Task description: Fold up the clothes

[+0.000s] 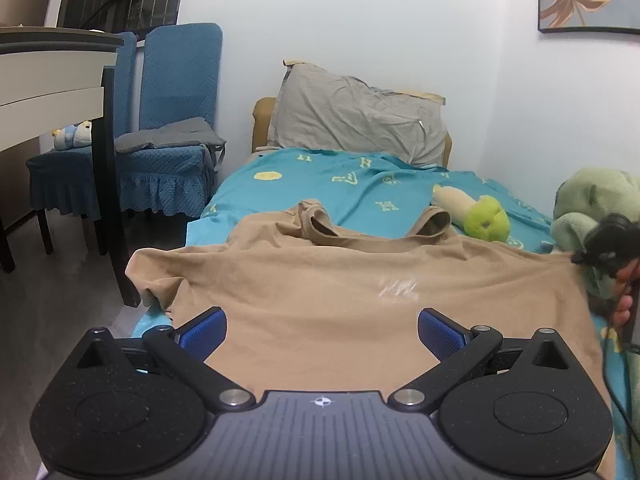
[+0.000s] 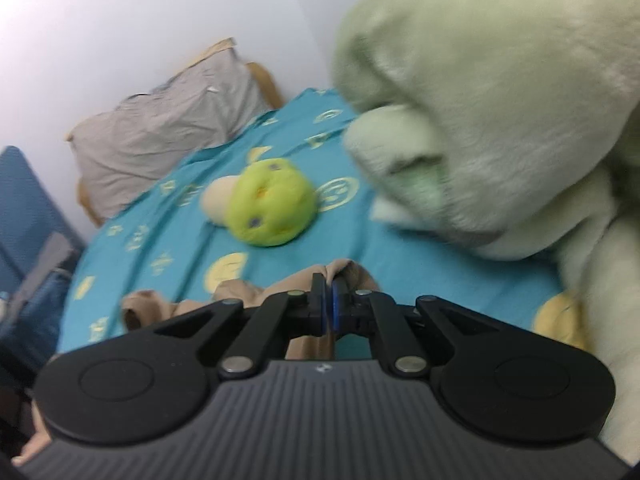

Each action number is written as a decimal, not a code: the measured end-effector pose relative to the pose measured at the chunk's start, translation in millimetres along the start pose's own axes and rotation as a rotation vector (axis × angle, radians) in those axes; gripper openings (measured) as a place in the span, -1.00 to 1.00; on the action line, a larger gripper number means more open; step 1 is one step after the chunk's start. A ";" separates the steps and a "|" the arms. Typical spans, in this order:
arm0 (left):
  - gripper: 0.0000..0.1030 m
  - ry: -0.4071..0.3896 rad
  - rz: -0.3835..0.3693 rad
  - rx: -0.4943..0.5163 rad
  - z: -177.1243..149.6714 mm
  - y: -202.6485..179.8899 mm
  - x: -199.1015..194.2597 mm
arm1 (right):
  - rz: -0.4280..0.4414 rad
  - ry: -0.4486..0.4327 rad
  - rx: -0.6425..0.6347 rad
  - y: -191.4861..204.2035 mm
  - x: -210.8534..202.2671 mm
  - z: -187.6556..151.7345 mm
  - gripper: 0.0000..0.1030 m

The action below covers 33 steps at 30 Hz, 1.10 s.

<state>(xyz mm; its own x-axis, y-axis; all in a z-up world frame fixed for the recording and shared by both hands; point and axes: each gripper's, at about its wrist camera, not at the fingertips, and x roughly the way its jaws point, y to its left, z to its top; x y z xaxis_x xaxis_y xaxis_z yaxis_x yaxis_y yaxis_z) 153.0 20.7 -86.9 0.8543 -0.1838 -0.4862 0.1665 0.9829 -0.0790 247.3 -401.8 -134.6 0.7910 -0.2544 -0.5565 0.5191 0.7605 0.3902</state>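
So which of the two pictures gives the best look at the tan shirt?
The left wrist view: the tan shirt lies spread across the bed, collar and sleeves visible. The right wrist view shows only a bunched edge pinched in the shut right gripper.

- The right gripper [image 2: 330, 300] has its jaws pressed together on a fold of the tan shirt [image 2: 344, 274].
- Beyond the jaws — a lime plush toy [image 2: 270, 204] on the teal sheet [image 2: 168, 220].
- Right of the jaws, a big pale green plush [image 2: 500, 120].
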 end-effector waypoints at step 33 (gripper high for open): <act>0.99 0.104 0.035 0.005 -13.2 6.9 21.6 | 0.194 0.131 0.396 -71.5 64.7 -41.0 0.54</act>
<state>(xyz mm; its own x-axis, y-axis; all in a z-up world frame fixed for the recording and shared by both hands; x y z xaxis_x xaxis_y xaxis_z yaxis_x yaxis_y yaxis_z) 166.0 23.7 -109.4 0.8037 -0.1468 -0.5766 0.1401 0.9885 -0.0563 248.1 -448.1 -228.6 0.8516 -0.0325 -0.5232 0.4689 0.4934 0.7325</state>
